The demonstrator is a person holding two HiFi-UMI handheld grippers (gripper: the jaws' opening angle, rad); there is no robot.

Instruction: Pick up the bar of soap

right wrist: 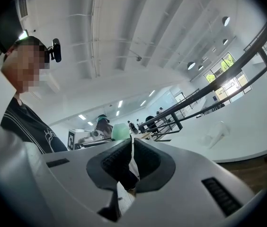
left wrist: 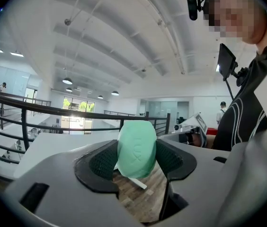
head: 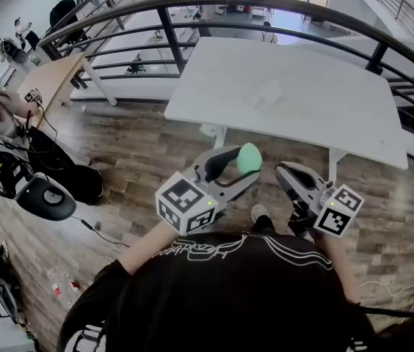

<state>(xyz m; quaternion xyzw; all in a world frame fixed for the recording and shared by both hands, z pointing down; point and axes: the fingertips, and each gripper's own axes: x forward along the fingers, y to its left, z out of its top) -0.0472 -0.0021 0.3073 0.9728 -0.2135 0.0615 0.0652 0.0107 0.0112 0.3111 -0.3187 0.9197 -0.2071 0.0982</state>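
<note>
Left hand-held gripper [head: 242, 169] clamped on green bar of soap [head: 250, 158], held above wooden floor [head: 141, 141], right hand-held gripper [head: 286, 173] closed and empty beside it, white counter [head: 324, 105] beyond

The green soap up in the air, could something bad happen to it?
It might slip: the left gripper pinches the bar of soap by its lower part, and its top pokes out past the pads. It seems to hang over the wooden floor, not the white table, so a drop would likely land there.
</note>
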